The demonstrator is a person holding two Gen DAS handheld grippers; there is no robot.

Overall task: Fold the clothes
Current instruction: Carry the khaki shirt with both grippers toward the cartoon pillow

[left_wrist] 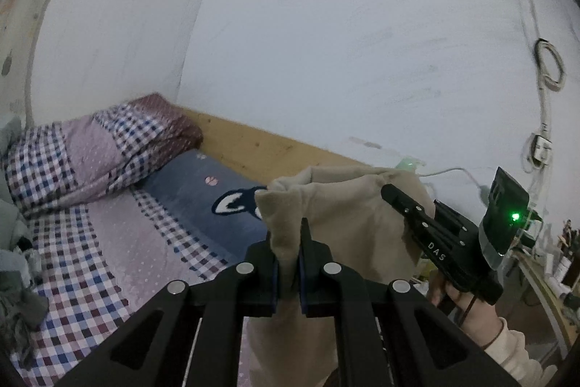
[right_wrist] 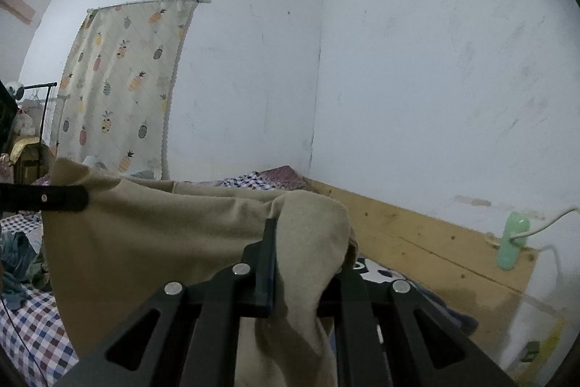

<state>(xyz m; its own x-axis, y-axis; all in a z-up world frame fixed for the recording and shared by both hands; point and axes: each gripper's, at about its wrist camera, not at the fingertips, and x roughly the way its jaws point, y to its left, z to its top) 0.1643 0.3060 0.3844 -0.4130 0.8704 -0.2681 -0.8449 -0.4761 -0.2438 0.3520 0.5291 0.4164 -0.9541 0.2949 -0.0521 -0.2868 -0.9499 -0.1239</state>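
Both grippers, left [left_wrist: 289, 263] and right [right_wrist: 290, 263], are clamped on the top edge of a beige garment [left_wrist: 344, 223] hanging above the checked bedsheet [left_wrist: 90, 263], and a thin pinch could let the soft cloth slip and crumple.

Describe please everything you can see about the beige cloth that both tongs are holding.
The beige cloth looks like a soft, matte, fleece-like garment in one plain colour, with no print visible. It is held up in the air above the checked bedsheet, not lying flat. The left tongs are shut on its upper edge, and the right tongs pinch another part of that edge, so the fabric stretches between them and hangs down in loose folds. Its lower part is out of view.
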